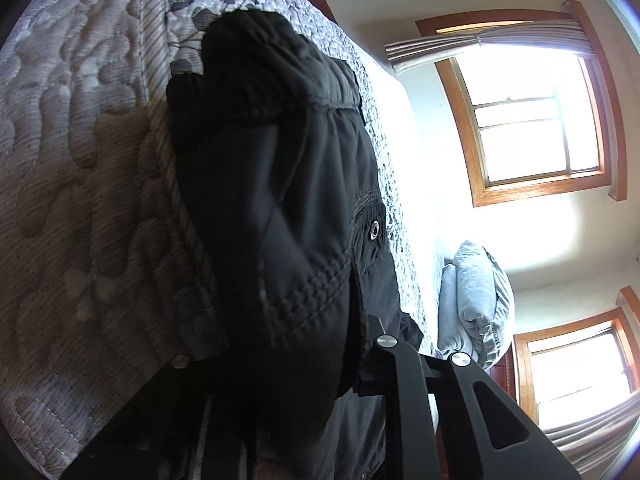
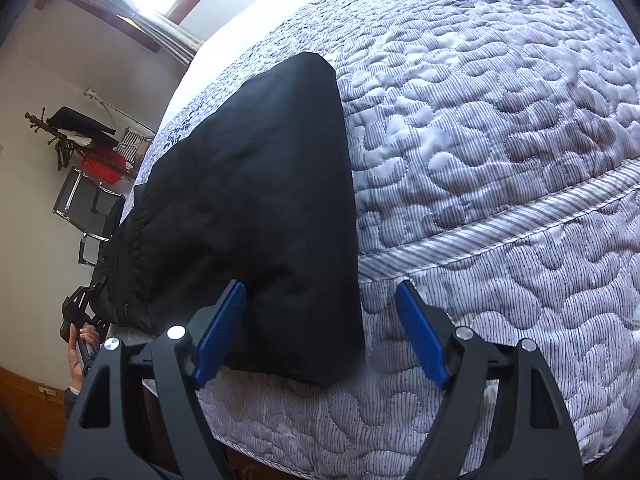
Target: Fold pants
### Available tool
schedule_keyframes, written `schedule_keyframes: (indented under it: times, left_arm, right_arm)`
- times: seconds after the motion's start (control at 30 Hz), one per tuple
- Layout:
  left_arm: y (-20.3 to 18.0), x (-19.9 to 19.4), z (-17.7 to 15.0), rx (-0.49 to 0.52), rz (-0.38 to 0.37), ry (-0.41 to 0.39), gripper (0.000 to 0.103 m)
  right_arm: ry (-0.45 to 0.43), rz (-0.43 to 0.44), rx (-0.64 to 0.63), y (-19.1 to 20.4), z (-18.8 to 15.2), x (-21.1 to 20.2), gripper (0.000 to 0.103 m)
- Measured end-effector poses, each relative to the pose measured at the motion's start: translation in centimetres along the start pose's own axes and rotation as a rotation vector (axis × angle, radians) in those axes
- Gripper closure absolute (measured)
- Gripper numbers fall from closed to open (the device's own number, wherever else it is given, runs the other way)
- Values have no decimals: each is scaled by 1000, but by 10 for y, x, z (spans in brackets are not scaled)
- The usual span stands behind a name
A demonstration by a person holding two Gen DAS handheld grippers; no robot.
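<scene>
Black pants (image 2: 260,200) lie along the near edge of a quilted grey bed (image 2: 500,120), with one leg end hanging a little over the side. My right gripper (image 2: 320,316) is open, and its blue pads (image 2: 224,328) stand on either side of that leg end. In the left wrist view the pants (image 1: 280,180) bunch up close to the camera, showing a gathered waistband and a metal snap (image 1: 375,233). My left gripper (image 1: 292,344) is shut on this cloth, which hides its fingertips. It also shows as the left gripper (image 2: 80,308) at the far left, held by a hand (image 2: 78,350).
Two wood-framed windows (image 1: 532,120) with curtains are beyond the bed (image 1: 80,160). A blue-grey pillow (image 1: 476,300) lies at the bed's far end. A coat rack, a red basket (image 2: 100,166) and a metal-framed chair (image 2: 88,204) stand by the wall.
</scene>
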State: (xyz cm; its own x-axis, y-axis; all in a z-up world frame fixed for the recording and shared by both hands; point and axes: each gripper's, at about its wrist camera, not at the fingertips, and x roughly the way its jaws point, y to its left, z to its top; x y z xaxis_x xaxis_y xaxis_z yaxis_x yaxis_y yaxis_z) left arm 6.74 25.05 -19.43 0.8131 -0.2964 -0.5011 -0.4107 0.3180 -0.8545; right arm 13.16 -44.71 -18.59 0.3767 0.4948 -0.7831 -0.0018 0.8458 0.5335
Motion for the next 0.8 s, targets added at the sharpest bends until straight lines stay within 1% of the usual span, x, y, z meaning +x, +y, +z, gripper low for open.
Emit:
schedule_keyframes:
  times: [0.03,0.1,0.23,0.3,0.4,0.53,0.63,0.8]
  left_arm:
    - [-2,6,2,2,-8,-3,83]
    - [-8,5,1,27,-36,-11,83]
    - [-38,3,-6,163,-57,-30,83]
    - [-53,1,-10,198,-80,-34,83]
    - [-70,0,-15,246,-88,-40,83]
    - [-95,-3,-26,312,-130,-44,82]
    - [-117,0,-37,390,-146,-44,80]
    - [-155,6,-63,533,-163,-18,76]
  right_arm:
    - [0,-1,0,0,0,0,26]
    - [0,0,0,-1,-1,0,26]
    - [0,0,0,-2,-1,0,26]
    - [-1,-3,-1,-1,-2,-1,26]
    - [-3,-2,3,1,-3,-3,26]
    - [-23,-14,-1,-1,-3,-11,26]
    - [-42,-14,11,-6,-2,-19,26]
    - [-70,-18,30,-15,0,-31,26]
